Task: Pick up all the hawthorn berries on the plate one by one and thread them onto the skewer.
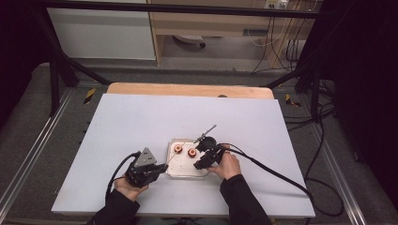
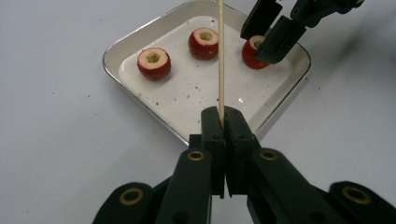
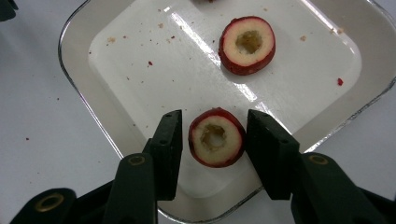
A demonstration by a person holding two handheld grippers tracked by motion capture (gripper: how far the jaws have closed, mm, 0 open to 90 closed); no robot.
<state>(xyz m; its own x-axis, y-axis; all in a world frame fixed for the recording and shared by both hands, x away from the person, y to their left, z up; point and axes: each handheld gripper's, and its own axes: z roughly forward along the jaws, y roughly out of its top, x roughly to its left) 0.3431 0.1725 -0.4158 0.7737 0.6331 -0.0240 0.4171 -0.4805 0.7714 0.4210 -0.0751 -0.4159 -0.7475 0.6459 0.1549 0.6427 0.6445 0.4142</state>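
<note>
Three cored red fruits lie on a white square tray (image 2: 112,56): one at the left (image 2: 153,63), one in the middle (image 2: 203,43), one at the right (image 2: 253,52). My left gripper (image 2: 223,116) is shut on a thin wooden skewer (image 2: 221,56) that points out over the tray. My right gripper (image 3: 214,126) is lowered over the tray with its jaws on either side of the right-hand fruit (image 3: 216,144). A narrow gap shows at the left pad, so the jaws stand open around it. A second fruit (image 3: 247,45) lies farther in. From above, the left gripper (image 1: 162,168) and the right gripper (image 1: 202,159) flank the tray (image 1: 180,172).
A black-based tool with a metal rod (image 1: 206,136) stands just behind the tray. Crumbs and red peel flecks dot the tray floor (image 3: 149,63). The white table top (image 1: 141,122) stretches around the tray, and a cable (image 1: 277,176) trails off to the right.
</note>
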